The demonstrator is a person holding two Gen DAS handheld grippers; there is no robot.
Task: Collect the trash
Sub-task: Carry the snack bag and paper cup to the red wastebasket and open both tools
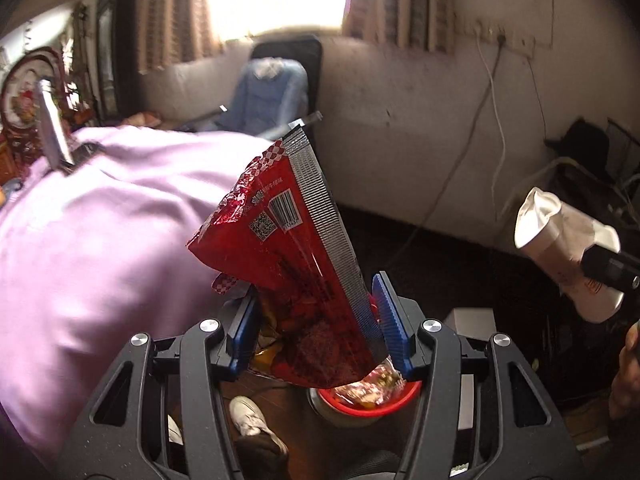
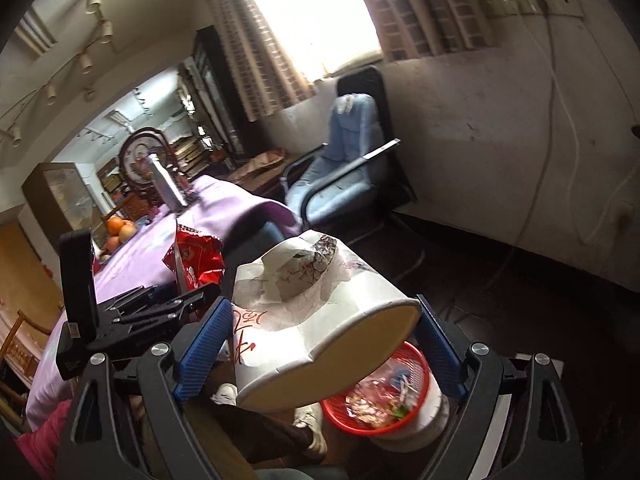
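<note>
My left gripper is shut on a red foil snack bag with a silver sealed edge and holds it upright in the air, off the table's edge. My right gripper is shut on a crushed white paper cup, which lies sideways between the blue pads. The cup also shows at the right of the left wrist view, and the bag at the left of the right wrist view. A red-rimmed trash bin with wrappers inside stands on the floor below both grippers; it also shows in the left wrist view.
A table with a lilac cloth fills the left. A metal bottle and oranges stand on it. A blue office chair is by the wall under the window. Cables hang down the wall. White shoes are near the bin.
</note>
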